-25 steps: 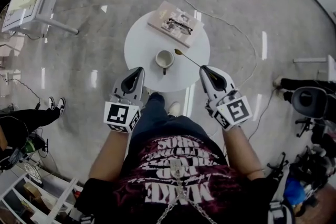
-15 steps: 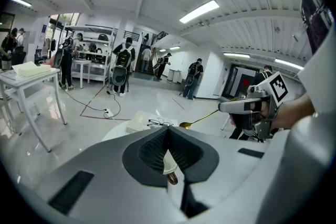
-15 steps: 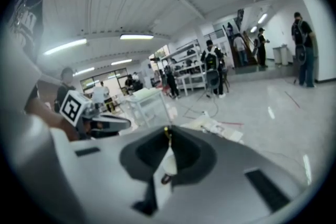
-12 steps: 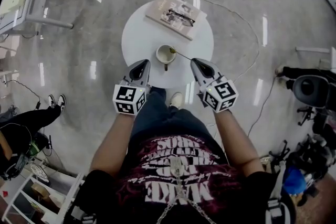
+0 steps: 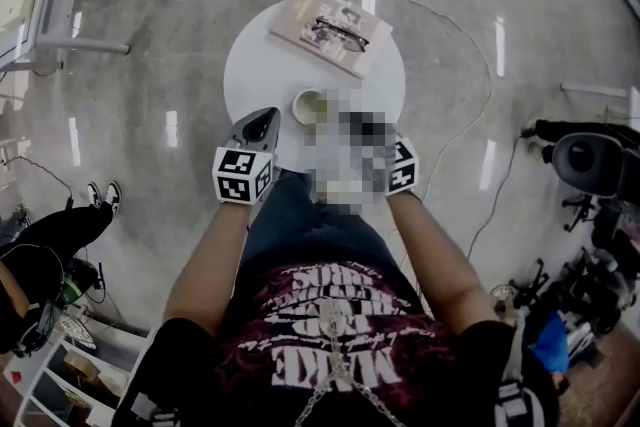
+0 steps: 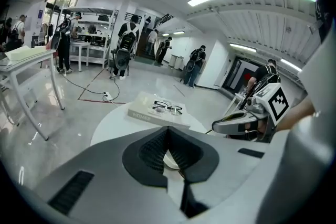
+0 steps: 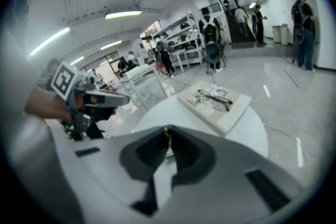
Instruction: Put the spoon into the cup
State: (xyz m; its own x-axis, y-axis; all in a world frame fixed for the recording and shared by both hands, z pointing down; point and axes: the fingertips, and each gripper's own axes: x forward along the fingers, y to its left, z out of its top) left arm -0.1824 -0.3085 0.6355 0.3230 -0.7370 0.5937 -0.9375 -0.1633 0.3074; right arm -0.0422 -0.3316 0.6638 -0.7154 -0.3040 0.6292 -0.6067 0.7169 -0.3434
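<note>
Little of the spoon [image 7: 168,135] on show: only a thin, yellow-gold sliver, standing upright at the very tips of the right gripper [image 7: 168,127]. Clenched tight on it, both jaws meeting on the metal. Covered in the head view by a mosaic patch, so no telling whether its far end sits inside the cup [image 5: 308,105] or short of it. Held over the near side of the round white table [image 5: 255,65], just right of the cup. Pale and round-mouthed, that cup, with a darker inside, standing near the table's middle, a touch toward the near edge. Shows too as a white curve behind the left gripper [image 6: 168,127]. Pressed together on nothing, tips just left of the cup and apart from it.

Farther back on the table: a pale book [image 5: 305,15] with dark-framed glasses [image 5: 337,33] lying on its cover. Reads "HOMER", as far as can be made out, along the book's near edge in the left gripper view. Black-and-white square markers on both gripper cubes. Large white lettering across the person's dark shirt [image 5: 330,315], upside down and too broken to read.
</note>
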